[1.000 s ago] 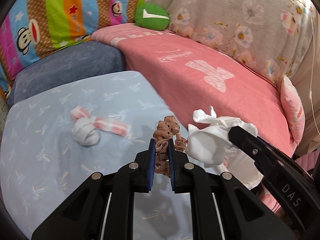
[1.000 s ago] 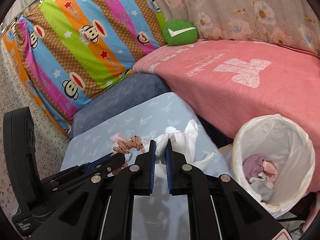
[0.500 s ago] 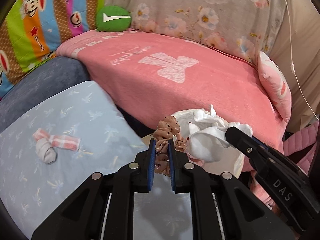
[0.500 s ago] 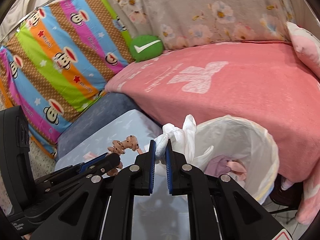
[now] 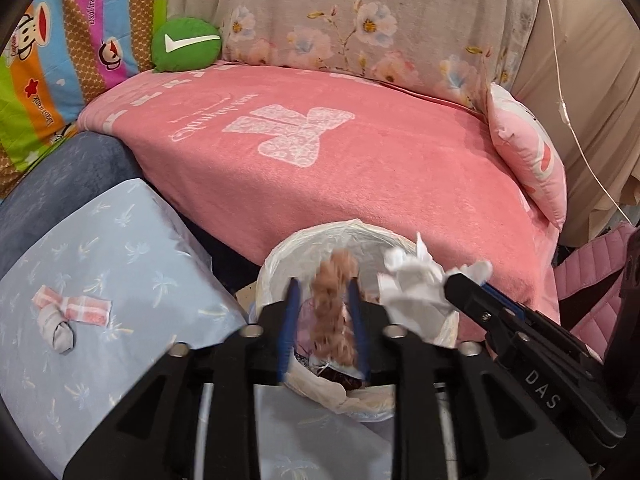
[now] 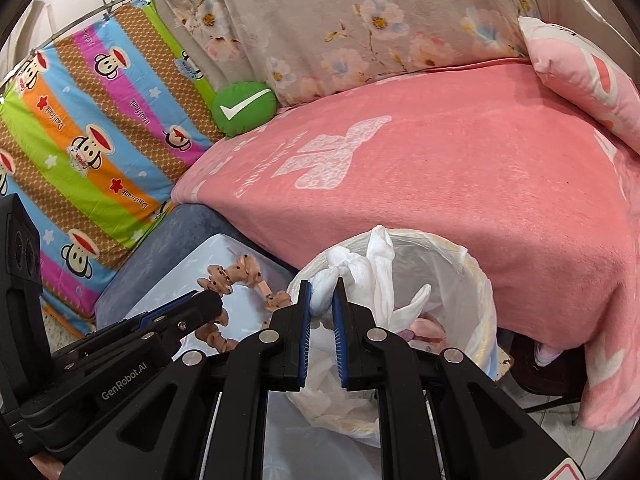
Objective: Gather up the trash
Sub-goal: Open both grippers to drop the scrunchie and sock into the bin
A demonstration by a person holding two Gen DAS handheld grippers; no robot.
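A white-lined trash bin stands between the blue table and the pink sofa. My left gripper hangs over its mouth. Its jaws are opening, and a brown spotted scrunchie sits blurred between them, with a gap to the left pad. My right gripper also hovers above the bin. Its jaws are starting to open, and a crumpled white cloth is still pinched at the tips. In the right wrist view the scrunchie dangles by the left gripper. A knotted pink-and-white scrap lies on the table.
The table with the pale blue cloth is at the lower left. A sofa under a pink blanket runs behind the bin, with a green cushion and a pink pillow. The bin holds several discarded pieces.
Both grippers have swung right, from above the blue table to over the bin. The left jaws have parted and the scrunchie is now loose and blurred between them.
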